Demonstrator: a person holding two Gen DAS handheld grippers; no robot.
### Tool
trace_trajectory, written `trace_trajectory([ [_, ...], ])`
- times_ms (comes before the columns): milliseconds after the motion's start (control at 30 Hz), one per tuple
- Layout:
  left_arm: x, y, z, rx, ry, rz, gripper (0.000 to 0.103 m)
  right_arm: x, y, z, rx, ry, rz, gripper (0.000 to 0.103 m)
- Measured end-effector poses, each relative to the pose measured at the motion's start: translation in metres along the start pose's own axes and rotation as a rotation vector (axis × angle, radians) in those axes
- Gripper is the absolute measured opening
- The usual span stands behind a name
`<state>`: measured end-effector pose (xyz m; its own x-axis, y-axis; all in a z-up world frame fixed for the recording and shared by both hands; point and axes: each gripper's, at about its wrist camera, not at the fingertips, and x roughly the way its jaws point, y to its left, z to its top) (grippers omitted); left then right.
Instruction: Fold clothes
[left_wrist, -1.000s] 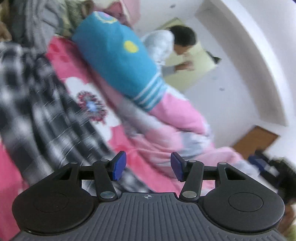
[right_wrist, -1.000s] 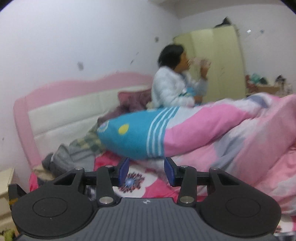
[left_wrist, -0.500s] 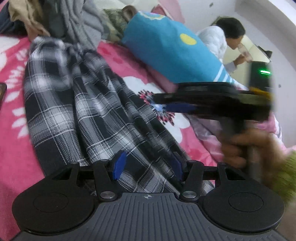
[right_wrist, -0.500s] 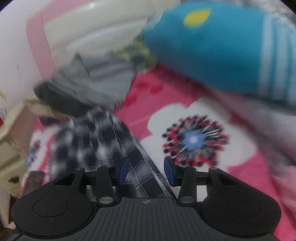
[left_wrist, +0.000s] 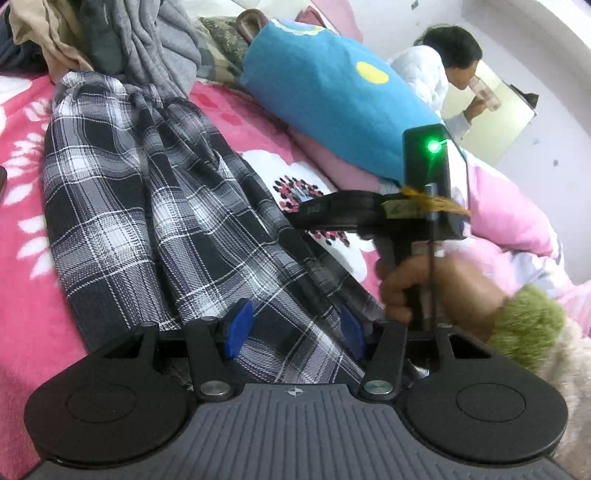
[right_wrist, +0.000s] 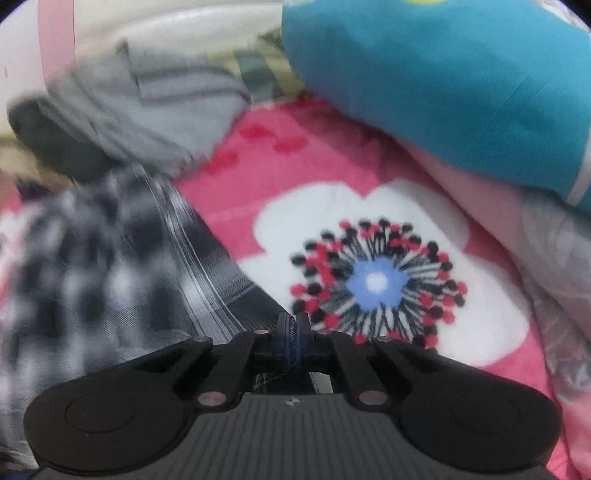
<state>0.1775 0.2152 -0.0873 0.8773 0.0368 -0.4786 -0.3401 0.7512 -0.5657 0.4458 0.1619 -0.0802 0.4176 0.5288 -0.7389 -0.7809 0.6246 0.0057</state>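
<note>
Here the right tool (right_wrist: 293, 326) has just clamped the plaid trousers' (left_wrist: 147, 206) edge; left tool (left_wrist: 291, 332) half-open astride them.

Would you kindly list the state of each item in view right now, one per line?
Plaid trousers: spread flat on the bed, not yet folded.
Left gripper: open, blue pads either side of the trouser fabric.
Right gripper: jaws have just closed, shut on the edge of the trousers.
Grey garment: crumpled in a heap.
Blue pillow: lying on the pink bedcover.
</note>
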Motion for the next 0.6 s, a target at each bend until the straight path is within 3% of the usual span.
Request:
trace_trajectory([
  [67, 0.001, -0.001, 0.000, 0.008, -0.003, 0.003, 0.053, 0.004, -0.004, -0.002, 0.026, -0.009, -0.014, 0.006],
  [167, 0.001, -0.001, 0.001, 0.015, -0.007, 0.003, 0.053, -0.021, -0.033, 0.004, 0.197, -0.079, -0.032, 0.009],
  [267, 0.002, 0.000, 0.002, 0.017, -0.004, 0.001, 0.053, -0.080, -0.075, -0.001, 0.351, -0.161, -0.060, 0.011],
  [333, 0.002, -0.001, 0.002, 0.017, -0.002, 0.003, 0.053, -0.127, -0.087, -0.012, 0.365, -0.187, -0.070, 0.013],
  [400, 0.002, -0.001, 0.002, 0.016, -0.001, 0.004, 0.053, -0.167, -0.094, -0.031, 0.340, -0.173, -0.088, 0.023],
  [467, 0.002, -0.002, 0.002, 0.015, 0.000, 0.005, 0.053, -0.194, -0.095, -0.056, 0.304, -0.127, -0.116, 0.045],
  [600, 0.001, -0.003, 0.002, 0.010, -0.003, 0.008, 0.053, -0.196, -0.086, -0.110, 0.247, 0.041, -0.162, 0.045],
])
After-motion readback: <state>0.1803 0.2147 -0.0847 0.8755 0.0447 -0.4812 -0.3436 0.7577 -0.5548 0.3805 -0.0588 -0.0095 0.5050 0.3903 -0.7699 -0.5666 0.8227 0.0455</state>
